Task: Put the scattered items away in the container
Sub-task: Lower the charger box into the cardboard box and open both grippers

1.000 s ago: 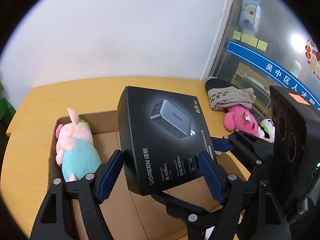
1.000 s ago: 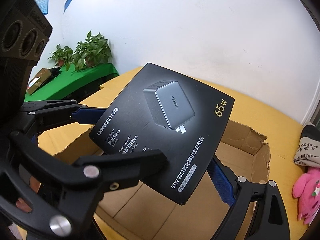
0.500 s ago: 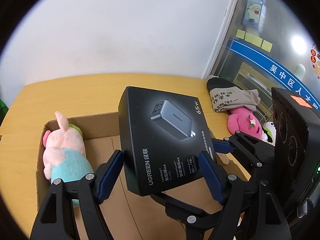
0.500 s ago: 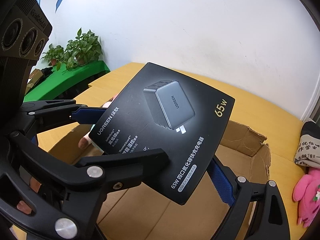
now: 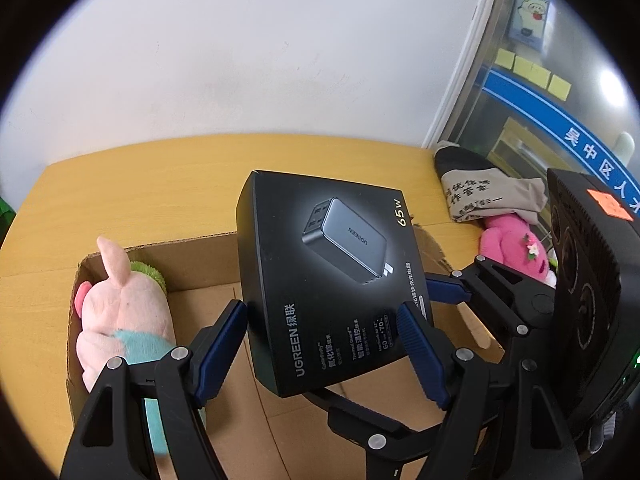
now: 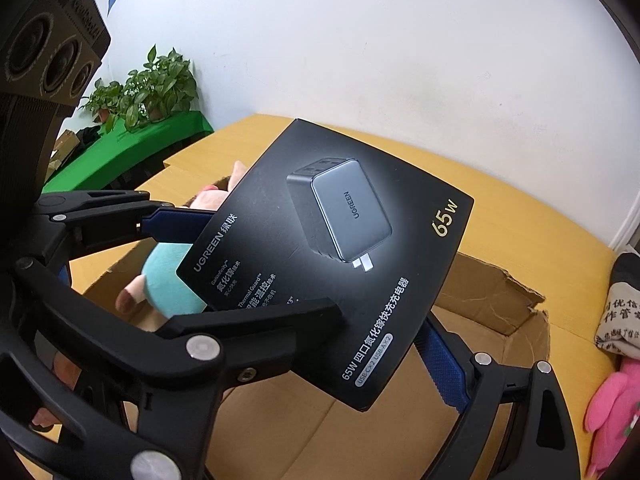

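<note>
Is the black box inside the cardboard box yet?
Not yet. The black box hangs above the cardboard box, gripped by both grippers.

Black left gripper (image 5: 322, 344) — blue ribbed pads, silver screws, right gripper (image 6: 386, 336) alike

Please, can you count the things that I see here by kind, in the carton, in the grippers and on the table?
Soft toys: 2, pig toy in the carton, pink toy on the table
Charger box: 1
Cloth bag: 1
Carton: 1
Total: 5
</note>
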`<action>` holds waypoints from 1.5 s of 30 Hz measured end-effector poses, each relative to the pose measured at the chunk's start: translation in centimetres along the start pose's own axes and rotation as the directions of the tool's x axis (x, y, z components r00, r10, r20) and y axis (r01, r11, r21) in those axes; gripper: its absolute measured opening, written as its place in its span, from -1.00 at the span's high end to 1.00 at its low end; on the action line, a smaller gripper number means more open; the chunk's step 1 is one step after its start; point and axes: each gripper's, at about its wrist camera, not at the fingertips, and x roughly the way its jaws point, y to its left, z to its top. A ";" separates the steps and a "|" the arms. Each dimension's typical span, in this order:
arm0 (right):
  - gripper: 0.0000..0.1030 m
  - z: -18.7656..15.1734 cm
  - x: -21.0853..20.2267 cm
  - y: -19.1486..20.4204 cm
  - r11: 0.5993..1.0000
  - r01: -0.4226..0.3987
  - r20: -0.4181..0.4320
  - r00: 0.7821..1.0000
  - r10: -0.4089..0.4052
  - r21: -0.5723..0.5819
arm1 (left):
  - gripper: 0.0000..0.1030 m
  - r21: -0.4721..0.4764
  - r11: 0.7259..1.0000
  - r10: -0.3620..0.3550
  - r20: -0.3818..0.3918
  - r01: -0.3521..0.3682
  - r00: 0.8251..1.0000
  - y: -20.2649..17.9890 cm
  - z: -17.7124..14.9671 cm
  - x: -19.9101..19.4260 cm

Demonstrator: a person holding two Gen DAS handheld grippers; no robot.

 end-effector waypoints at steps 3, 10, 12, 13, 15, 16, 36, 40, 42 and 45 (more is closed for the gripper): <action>-0.85 0.2 1.3 -0.7 1.000 -0.003 -0.027 1.000 0.003 -0.001 | -0.49 -0.014 1.000 -0.006 -0.029 0.005 1.000 0.7 0.2 1.2; -0.81 -0.4 5.5 -2.1 0.999 -0.043 -0.120 0.992 0.045 0.015 | -0.49 -0.072 0.997 0.003 -0.128 -0.012 0.992 2.7 -0.4 5.1; -0.81 -0.6 7.1 -2.6 0.998 -0.057 -0.157 0.986 0.060 0.020 | -0.49 -0.101 0.995 -0.006 -0.160 -0.010 0.987 3.5 -0.5 6.2; -0.80 -0.8 7.7 -2.8 0.997 -0.066 -0.172 0.983 0.070 0.027 | -0.48 -0.115 0.993 -0.010 -0.173 -0.010 0.985 3.9 -0.6 6.7; -0.77 -1.1 9.1 -3.3 0.995 -0.087 -0.206 0.974 0.095 0.048 | -0.48 -0.143 0.990 -0.016 -0.201 -0.013 0.979 4.8 -0.8 7.7; -0.75 -1.3 9.6 -3.5 0.994 -0.093 -0.220 0.970 0.103 0.053 | -0.48 -0.156 0.988 -0.017 -0.214 -0.017 0.977 5.3 -1.0 8.2; -0.99 -2.8 1.7 -7.5 0.990 -0.049 -0.141 0.988 0.068 0.133 | -0.48 -0.084 0.996 0.012 0.006 -0.011 1.000 2.8 0.4 -3.3; -0.98 -4.8 -4.7 -6.5 0.995 -0.014 -0.034 0.999 0.017 0.096 | -0.48 -0.012 0.997 0.080 0.085 -0.079 0.993 0.2 -2.6 -9.7; -0.83 -6.0 -7.9 -5.7 0.994 0.002 0.024 1.000 -0.004 0.108 | -0.31 0.030 0.993 0.111 0.109 -0.115 0.988 -0.9 -4.6 -11.9; 0.35 -7.4 -10.8 -4.2 0.988 -0.001 0.053 0.999 -0.007 0.156 | 0.96 0.059 0.991 0.116 0.126 -0.124 0.985 -2.7 -7.6 -14.8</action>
